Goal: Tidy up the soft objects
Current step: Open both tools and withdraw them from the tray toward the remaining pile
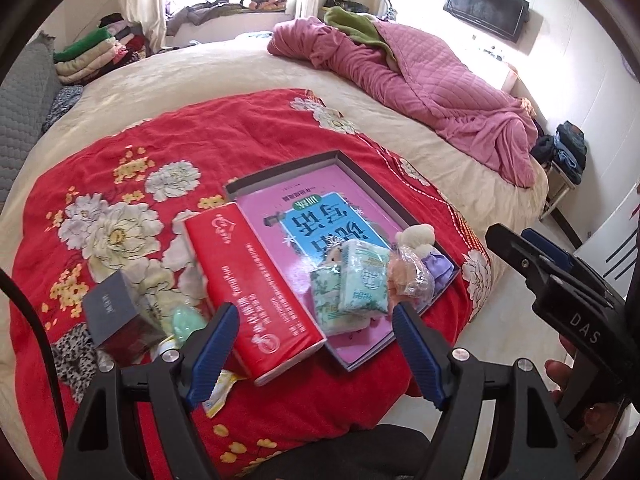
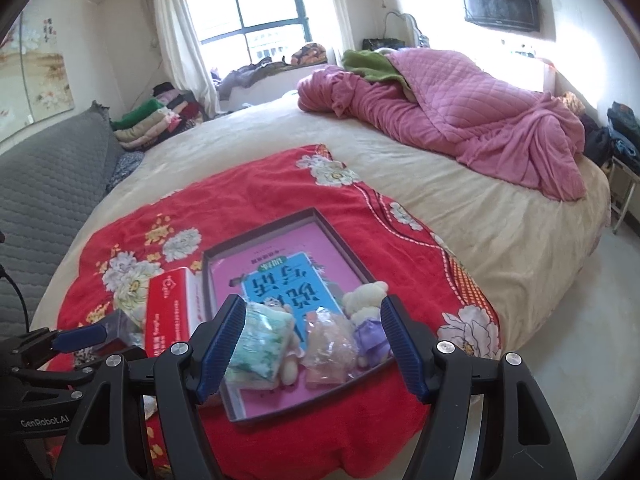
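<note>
So I've got both grippers hanging over the bed; the left gripper [image 1: 316, 356] has its jaws spread wide with nothing between them, and the right gripper [image 2: 314, 350] is the same, wide apart and gripping nothing. Below them is the red flowered blanket [image 1: 160, 140] on the beige bed [image 1: 240, 68]; on it sits the shallow dark tray [image 2: 256, 216] with a pink sheet and a blue booklet [image 2: 280, 284] lying flat inside.

The soft stuff is bunched at the near end of that tray; there's a green-and-white tissue pack [image 1: 366, 280] on top of another floral pack [image 1: 326, 300], a crinkly clear bag with something peach-coloured in it [image 1: 410, 276] just right of those, and a little cream teddy in a purple dress [image 2: 366, 312] at the right edge, touching the bag. The red tissue box [image 1: 256, 284] lies along the tray's left side, right against it; further left there's a small dark grey box [image 1: 108, 312], a mint-green thing [image 1: 186, 322] and a leopard-print cloth [image 1: 74, 356] on the blanket. Far right on the bed is a heaped pink quilt [image 2: 460, 108].
</note>
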Demonstrator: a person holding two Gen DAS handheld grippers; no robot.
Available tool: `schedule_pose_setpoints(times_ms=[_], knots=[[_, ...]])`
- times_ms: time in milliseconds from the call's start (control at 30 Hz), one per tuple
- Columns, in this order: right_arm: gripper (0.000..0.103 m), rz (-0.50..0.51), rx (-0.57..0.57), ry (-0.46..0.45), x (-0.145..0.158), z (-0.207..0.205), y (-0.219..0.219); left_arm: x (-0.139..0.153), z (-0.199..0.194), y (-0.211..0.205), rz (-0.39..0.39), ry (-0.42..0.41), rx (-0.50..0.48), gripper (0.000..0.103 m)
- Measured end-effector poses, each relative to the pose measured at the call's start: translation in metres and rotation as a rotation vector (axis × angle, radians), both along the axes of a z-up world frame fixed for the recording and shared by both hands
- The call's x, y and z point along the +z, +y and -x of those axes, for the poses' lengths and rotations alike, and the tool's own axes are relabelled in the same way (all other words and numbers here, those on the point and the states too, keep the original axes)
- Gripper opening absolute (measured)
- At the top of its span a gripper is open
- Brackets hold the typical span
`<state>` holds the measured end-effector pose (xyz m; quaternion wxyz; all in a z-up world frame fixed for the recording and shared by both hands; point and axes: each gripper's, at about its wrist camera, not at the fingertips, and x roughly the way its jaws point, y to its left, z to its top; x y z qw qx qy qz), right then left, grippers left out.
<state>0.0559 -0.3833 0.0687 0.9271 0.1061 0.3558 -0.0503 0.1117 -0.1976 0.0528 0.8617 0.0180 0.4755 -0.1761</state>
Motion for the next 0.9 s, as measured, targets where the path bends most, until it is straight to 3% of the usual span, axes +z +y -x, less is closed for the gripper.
schedule_pose_setpoints(times_ms=[500,900], knots=[[0.072,0.028,0.098,-0.070,0.046,0.014,0.056,0.033,0.029,0.070,-0.006,-0.038,0.115,0.078],[0.072,0.070,0.225,-0.086,0.061,0.018,0.114,0.045,0.048,0.122,0.005,-0.052,0.200,0.078]])
